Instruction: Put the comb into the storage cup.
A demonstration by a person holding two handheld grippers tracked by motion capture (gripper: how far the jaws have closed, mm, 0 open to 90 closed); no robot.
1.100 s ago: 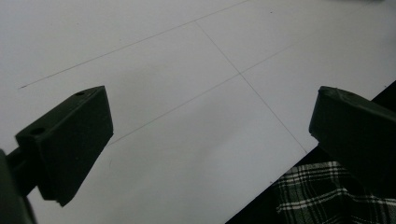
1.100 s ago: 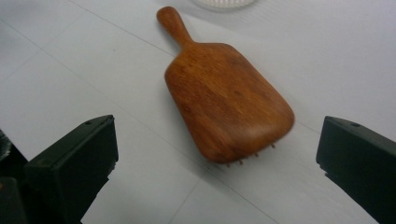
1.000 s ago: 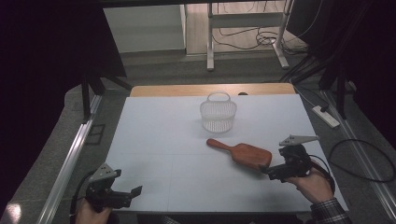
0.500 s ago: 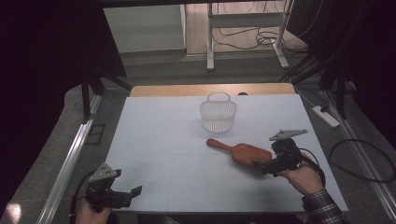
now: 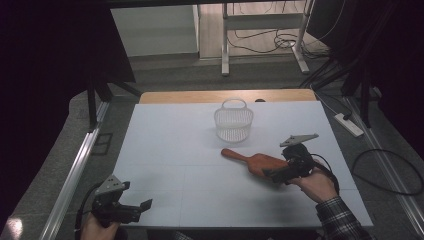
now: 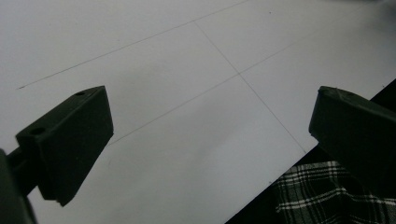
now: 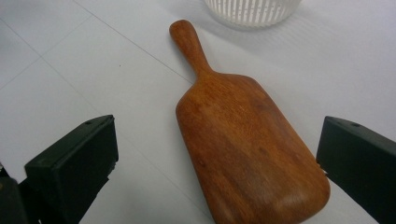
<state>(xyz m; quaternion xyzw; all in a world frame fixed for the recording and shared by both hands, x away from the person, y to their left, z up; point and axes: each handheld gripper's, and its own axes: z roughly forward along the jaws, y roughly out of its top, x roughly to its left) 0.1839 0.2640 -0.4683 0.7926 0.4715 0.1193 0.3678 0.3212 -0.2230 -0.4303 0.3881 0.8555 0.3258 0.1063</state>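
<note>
A brown wooden paddle board (image 5: pixel 252 161) lies flat on the white table (image 5: pixel 190 150), its handle pointing toward a white slatted basket (image 5: pixel 233 122). My right gripper (image 5: pixel 272 174) is at the board's wide end, held by a hand in a plaid sleeve. In the right gripper view the board (image 7: pixel 243 140) lies between the open jaws of my right gripper (image 7: pixel 219 149), with the basket (image 7: pixel 252 9) just past the handle. My left gripper (image 5: pixel 145 205) rests near the table's front left corner. It is open over bare table (image 6: pixel 187 56), nothing between the jaws of my left gripper (image 6: pixel 210 116).
A wooden strip (image 5: pixel 200 96) runs along the table's far edge. Metal rails (image 5: pixel 75 175) flank the left side; a power strip (image 5: pixel 349 125) and cables lie on the floor at right. Plaid fabric (image 6: pixel 327 196) shows below the table's front edge.
My right gripper has moved left and forward to the board's wide end, so its jaws now stand on either side of it. The left gripper has stayed put.
</note>
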